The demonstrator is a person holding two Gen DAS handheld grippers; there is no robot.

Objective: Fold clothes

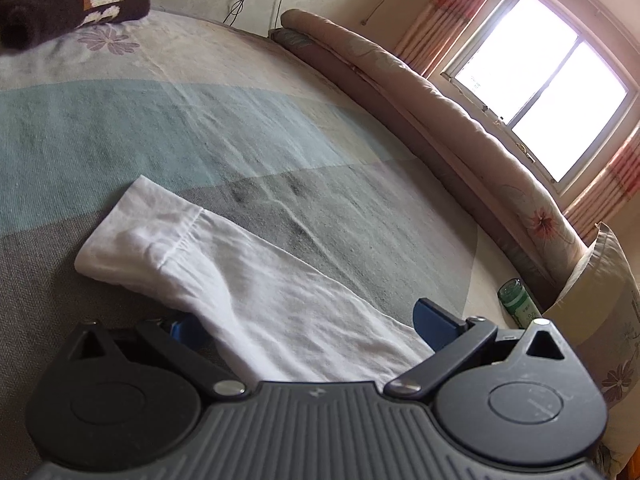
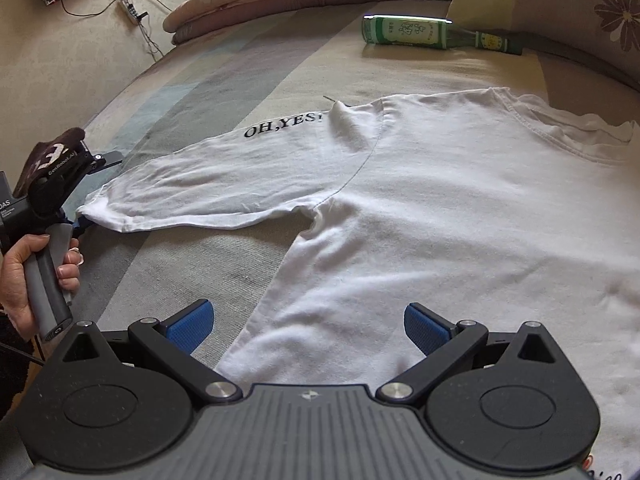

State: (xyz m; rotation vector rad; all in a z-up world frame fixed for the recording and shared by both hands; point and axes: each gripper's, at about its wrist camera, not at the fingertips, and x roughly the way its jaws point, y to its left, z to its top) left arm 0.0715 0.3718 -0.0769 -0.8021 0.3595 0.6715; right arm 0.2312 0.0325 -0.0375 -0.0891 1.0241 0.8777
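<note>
A white shirt [image 2: 460, 208] lies flat on the bed [image 2: 192, 256], its neckline toward the far right and one sleeve [image 2: 208, 196] stretched out to the left, with the black words "OH,YES!" printed along the sleeve's far edge. The sleeve cuff ends at the far left, and there the left gripper [image 2: 86, 200], held by a hand [image 2: 24, 264], sits at the cuff; in the left wrist view its blue fingers [image 1: 434, 322] stand wide on either side of the sleeve, the cloth running between them without being pinched. The right gripper [image 2: 306, 326] hovers over the near side edge of the shirt's body, just below the armpit, its fingers spread wide with cloth and a strip of bare sheet between them. The striped sheet is bare in front of the sleeve and beyond it, leaving free room on the left half of the bed. A green bottle [image 2: 432, 34] lies on its side near the far edge, well apart from the shirt, next to a rolled quilt [image 1: 440, 112] along the wall. A dark brown garment [image 1: 68, 0] lies at the far corner.
</note>
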